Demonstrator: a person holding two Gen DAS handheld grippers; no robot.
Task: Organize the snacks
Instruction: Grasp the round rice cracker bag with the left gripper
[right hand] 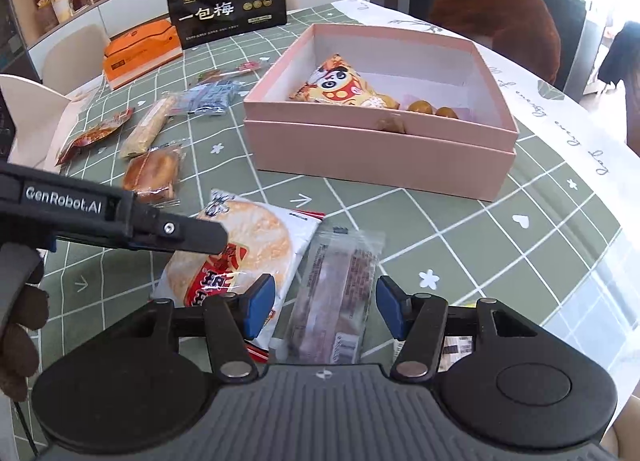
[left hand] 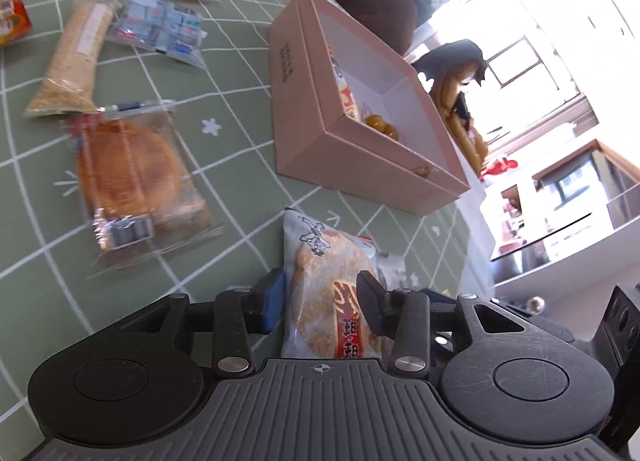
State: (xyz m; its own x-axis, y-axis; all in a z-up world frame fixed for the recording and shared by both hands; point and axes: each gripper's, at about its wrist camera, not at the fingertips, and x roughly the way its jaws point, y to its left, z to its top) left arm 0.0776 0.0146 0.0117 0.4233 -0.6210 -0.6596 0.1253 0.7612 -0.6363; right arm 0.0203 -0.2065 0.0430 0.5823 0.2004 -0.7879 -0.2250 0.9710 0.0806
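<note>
A pink open box (right hand: pixel 376 149) sits on the green checked tablecloth and holds a panda snack bag (right hand: pixel 340 85) and small round brown sweets (right hand: pixel 424 107); it also shows in the left wrist view (left hand: pixel 344 157). My left gripper (left hand: pixel 320 307) has its jaws around a white rice-cracker packet (left hand: pixel 324 285), also seen in the right wrist view (right hand: pixel 244 245); whether the pads press it is unclear. My right gripper (right hand: pixel 326 307) is open, its jaws straddling a clear-wrapped brown bar (right hand: pixel 336 293) lying on the cloth.
Left of the box lie a wrapped round cake (left hand: pixel 128 177), a long sesame bar (left hand: pixel 72 57), a blue-and-white packet (left hand: pixel 160 27) and a red packet (right hand: pixel 96 135). An orange box (right hand: pixel 140 51) and a black plum bag (right hand: pixel 228 1) stand at the far side.
</note>
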